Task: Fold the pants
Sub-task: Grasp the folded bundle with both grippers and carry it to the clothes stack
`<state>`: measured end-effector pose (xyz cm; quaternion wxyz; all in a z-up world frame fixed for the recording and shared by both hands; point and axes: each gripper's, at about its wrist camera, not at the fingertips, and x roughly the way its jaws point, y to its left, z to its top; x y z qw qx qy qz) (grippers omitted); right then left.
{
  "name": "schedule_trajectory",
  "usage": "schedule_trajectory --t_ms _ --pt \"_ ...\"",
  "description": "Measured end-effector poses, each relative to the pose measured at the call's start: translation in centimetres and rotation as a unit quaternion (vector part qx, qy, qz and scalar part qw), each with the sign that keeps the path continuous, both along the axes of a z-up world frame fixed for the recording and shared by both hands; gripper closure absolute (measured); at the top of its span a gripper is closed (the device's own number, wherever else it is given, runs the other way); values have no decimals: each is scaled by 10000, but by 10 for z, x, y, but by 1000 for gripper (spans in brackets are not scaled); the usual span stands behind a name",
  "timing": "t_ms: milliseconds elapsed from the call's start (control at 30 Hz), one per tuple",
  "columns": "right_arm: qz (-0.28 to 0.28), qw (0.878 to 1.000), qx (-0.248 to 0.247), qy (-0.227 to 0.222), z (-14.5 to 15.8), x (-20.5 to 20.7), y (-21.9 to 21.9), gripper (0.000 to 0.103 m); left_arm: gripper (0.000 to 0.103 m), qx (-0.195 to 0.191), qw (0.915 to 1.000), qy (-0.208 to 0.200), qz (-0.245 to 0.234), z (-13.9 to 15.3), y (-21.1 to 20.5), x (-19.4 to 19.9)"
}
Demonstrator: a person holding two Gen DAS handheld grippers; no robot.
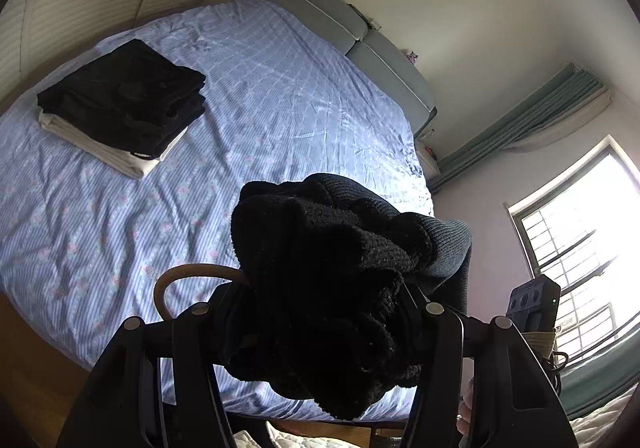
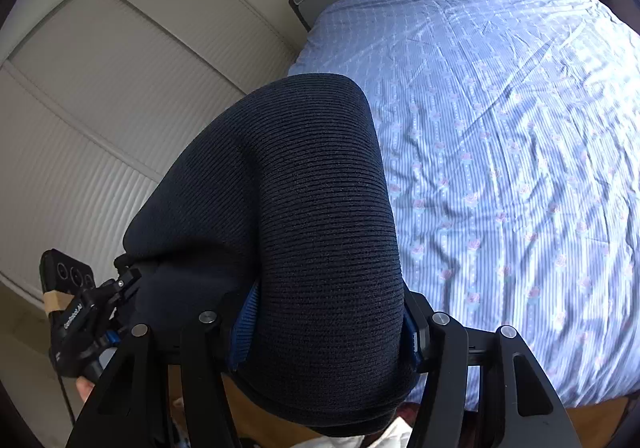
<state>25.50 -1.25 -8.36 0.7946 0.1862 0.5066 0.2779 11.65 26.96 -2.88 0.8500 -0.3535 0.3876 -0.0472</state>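
Both grippers hold dark knit pants in the air in front of the bed. In the left wrist view my left gripper (image 1: 320,312) is shut on a bunched, fuzzy black part of the pants (image 1: 320,268), which hides the fingertips. A tan drawstring (image 1: 180,276) loops out to the left. In the right wrist view my right gripper (image 2: 324,324) is shut on a ribbed navy fold of the pants (image 2: 304,207) that bulges up between the blue-padded fingers (image 2: 242,328). The other gripper's body (image 2: 76,312) shows at lower left.
A bed with a blue striped floral cover (image 1: 260,87) fills both views. A stack of folded clothes, black on white (image 1: 120,103), lies on its far left. A grey headboard (image 1: 360,35), a window (image 1: 580,240) and white wardrobe doors (image 2: 100,87) surround it.
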Motion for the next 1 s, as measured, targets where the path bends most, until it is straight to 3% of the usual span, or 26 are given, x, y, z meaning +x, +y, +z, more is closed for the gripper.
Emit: schedule_trajectory --t_ms 300,467,600,1000 --pt "156 9996 -140 -171 9 14 38 44 46 19 9992 -379 106 8 54 3" --pt "141 9992 -110 -348 9 18 95 44 46 118 9991 -412 -49 14 126 17" --pt "-6 9998 -56 -180 6 22 153 44 46 135 9990 -371 -188 16 189 25" --pt "-88 9998 -133 138 -22 44 303 44 46 -33 9993 -8 -376 -14 337 69"
